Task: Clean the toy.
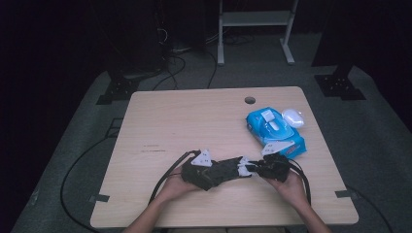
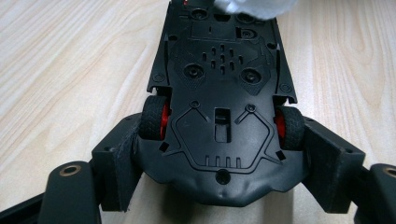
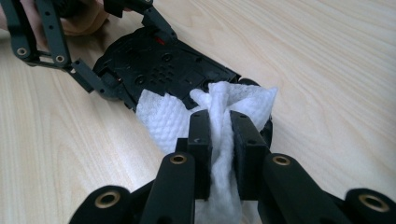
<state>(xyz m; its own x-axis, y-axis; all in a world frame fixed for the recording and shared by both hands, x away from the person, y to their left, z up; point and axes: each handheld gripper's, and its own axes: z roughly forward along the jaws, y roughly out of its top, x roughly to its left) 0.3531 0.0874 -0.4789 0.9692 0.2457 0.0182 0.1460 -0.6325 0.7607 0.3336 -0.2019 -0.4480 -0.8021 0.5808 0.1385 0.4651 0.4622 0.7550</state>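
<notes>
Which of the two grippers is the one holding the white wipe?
The right gripper: its jaws pinch the white wipe against the upturned toy car. The left gripper instead clamps the car's body beside its red-hubbed wheels.

a blue wet-wipe pack (image 1: pixel 275 131) is lying on the wooden table (image 1: pixel 184 121), touching a white lid (image 1: pixel 293 117) beside it.

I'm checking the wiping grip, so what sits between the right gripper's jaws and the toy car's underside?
A crumpled white wipe: in the right gripper view, the right gripper pinches it against the upturned black toy car.
</notes>
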